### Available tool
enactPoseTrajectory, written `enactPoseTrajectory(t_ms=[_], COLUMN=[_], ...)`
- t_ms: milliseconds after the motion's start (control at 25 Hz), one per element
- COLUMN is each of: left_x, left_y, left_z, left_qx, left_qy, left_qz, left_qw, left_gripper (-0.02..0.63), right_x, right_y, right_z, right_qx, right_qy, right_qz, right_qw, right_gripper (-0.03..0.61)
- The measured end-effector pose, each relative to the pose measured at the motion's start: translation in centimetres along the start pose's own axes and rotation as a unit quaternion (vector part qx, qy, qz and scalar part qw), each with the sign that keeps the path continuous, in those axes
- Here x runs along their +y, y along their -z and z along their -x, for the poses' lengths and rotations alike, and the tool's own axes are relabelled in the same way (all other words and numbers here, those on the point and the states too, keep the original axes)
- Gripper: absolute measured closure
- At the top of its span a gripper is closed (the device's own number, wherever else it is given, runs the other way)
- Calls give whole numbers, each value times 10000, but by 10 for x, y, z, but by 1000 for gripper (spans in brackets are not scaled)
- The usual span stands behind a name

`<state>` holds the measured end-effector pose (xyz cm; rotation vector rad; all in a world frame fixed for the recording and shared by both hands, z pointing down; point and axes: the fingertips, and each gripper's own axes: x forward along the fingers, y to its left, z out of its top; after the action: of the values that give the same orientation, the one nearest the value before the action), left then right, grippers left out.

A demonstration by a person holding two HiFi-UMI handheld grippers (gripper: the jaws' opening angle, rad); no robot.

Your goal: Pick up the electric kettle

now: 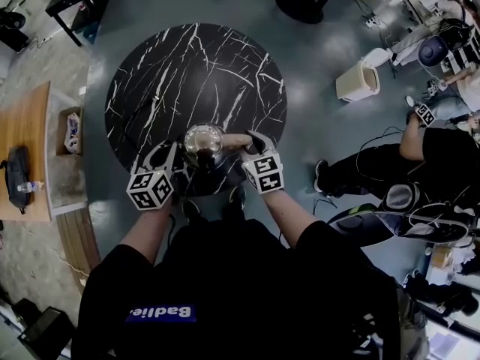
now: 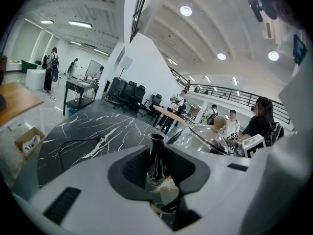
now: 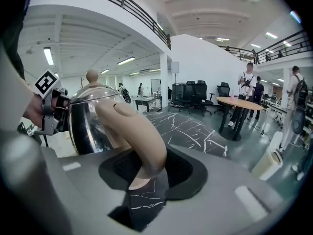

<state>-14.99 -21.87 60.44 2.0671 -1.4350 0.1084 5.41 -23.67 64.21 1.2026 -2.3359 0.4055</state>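
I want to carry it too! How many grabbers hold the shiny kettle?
2. The left gripper clamps the dark spout of the shiny round steel kettle; the right gripper clamps its curved beige handle.

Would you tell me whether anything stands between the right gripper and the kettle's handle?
Nothing visible does: the right gripper is clamped on the beige handle of the kettle, and the left gripper holds its spout.

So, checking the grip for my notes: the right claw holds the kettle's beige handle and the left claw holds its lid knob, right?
Not quite: the left claw grips the kettle's dark spout, not its lid knob, as the left gripper view shows. The right claw does hold the beige handle.
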Motion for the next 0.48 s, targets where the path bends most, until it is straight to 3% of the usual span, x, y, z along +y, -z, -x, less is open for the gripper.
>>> enactPoseTrajectory(t_ms=[480], left_x=[-26], left_y=[-28], left_z=[37], left_qx=[-319], left_qy=[233], left_qz=[5], left_qw=[9992], left_gripper=[522], right_x=[13], right_y=[-29], right_z=[38], right_qx=[-239], right_qy=[35], right_qz=[-130], right_qw=[9996], right_gripper=[446])
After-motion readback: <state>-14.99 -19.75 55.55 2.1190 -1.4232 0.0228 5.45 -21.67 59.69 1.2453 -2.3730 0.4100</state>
